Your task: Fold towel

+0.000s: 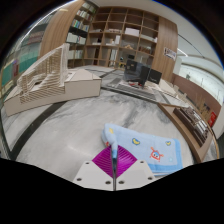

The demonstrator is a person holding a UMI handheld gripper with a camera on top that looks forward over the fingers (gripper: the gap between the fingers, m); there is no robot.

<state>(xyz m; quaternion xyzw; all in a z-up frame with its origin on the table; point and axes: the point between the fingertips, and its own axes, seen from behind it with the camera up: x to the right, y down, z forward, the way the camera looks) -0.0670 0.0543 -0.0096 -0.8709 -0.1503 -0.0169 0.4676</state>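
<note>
Between the closed claw pads, a towel corner, partly hidden.

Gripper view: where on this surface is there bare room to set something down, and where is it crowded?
The tongs are shut on a corner of the light blue towel. Bare room: the wide pale marbled tabletop to the towel's left, reaching back to the white slatted rack. Crowded: the towel's own patch ahead of the tongs, and the far desk with a monitor.
</note>
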